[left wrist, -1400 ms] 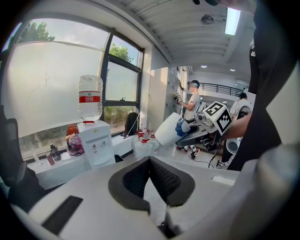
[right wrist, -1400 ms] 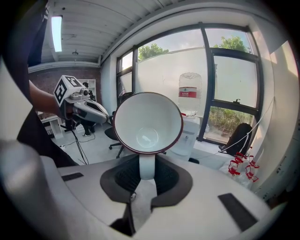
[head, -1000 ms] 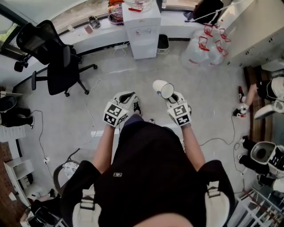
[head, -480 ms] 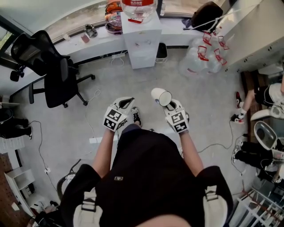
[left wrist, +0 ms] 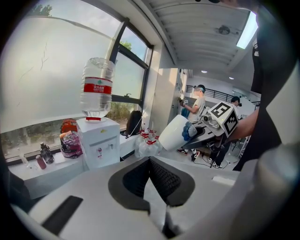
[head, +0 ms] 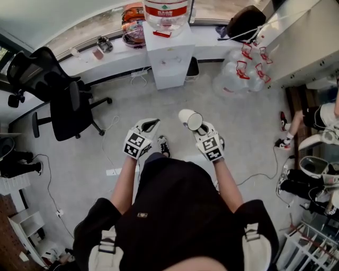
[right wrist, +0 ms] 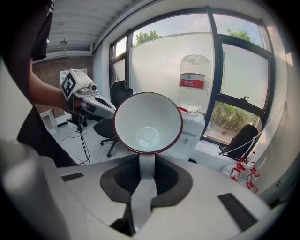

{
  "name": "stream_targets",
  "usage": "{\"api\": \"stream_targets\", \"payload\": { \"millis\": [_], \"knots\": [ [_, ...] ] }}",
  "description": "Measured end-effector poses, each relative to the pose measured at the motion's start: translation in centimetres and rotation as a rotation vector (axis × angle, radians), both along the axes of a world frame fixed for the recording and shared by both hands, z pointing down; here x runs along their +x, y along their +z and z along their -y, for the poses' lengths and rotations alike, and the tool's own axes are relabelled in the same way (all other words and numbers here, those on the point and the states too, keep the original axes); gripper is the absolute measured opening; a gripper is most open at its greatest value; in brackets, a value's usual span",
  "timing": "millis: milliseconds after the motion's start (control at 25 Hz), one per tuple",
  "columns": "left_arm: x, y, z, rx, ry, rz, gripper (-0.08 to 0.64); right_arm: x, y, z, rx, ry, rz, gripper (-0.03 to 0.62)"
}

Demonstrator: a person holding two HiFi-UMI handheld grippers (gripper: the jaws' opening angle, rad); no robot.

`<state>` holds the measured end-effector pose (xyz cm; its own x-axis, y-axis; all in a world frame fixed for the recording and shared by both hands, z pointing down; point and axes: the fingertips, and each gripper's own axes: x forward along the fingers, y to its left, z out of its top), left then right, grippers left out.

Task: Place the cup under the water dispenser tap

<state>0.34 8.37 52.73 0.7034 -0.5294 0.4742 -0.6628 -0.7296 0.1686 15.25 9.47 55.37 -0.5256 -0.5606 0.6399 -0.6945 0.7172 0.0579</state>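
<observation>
A white cup (head: pixel 189 119) with a dark red rim lies on its side in the air, and my right gripper (head: pixel 201 127) is shut on its handle. In the right gripper view the cup (right wrist: pixel 148 123) shows its empty inside, with the handle pinched between the pads. The white water dispenser (head: pixel 169 58), with a clear bottle (head: pixel 166 13) on top, stands against the window counter ahead, well beyond the cup. My left gripper (head: pixel 149 126) hangs beside the right one, shut and empty. From the left gripper view the cup (left wrist: pixel 174 133) is at the right and the dispenser (left wrist: pixel 98 143) at the left.
A black office chair (head: pixel 58 95) stands left of the dispenser. Several empty water bottles (head: pixel 241 66) lie on the floor at its right, and a black bag (head: pixel 246 18) sits on the counter (head: pixel 106 55). Cables (head: pixel 108 140) trail over the floor. A seated person's legs (head: pixel 318 111) are far right.
Both grippers and the held cup have moved forward towards the dispenser, which now sits lower and larger in the head view. The grip on the cup is unchanged.
</observation>
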Motion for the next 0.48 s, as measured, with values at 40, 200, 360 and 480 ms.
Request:
{"api": "stream_targets", "payload": {
  "millis": [40,200,360,480],
  "knots": [
    [-0.2,0.1,0.5,-0.003,0.004,0.0,-0.003,-0.3,0.0,0.4,-0.002,0.0,-0.002,0.038],
    [-1.2,0.4,2.5,-0.004,0.022,0.0,-0.003,-1.4,0.3,1.8,-0.004,0.008,-0.013,0.038],
    [-1.9,0.4,4.4,0.006,0.025,-0.007,-0.003,-1.9,1.0,3.0,-0.001,0.011,-0.025,0.038],
    [-2.5,0.2,5.6,0.018,0.023,-0.014,-0.003,-2.3,1.1,3.7,0.008,-0.001,-0.044,0.038]
  ]
}}
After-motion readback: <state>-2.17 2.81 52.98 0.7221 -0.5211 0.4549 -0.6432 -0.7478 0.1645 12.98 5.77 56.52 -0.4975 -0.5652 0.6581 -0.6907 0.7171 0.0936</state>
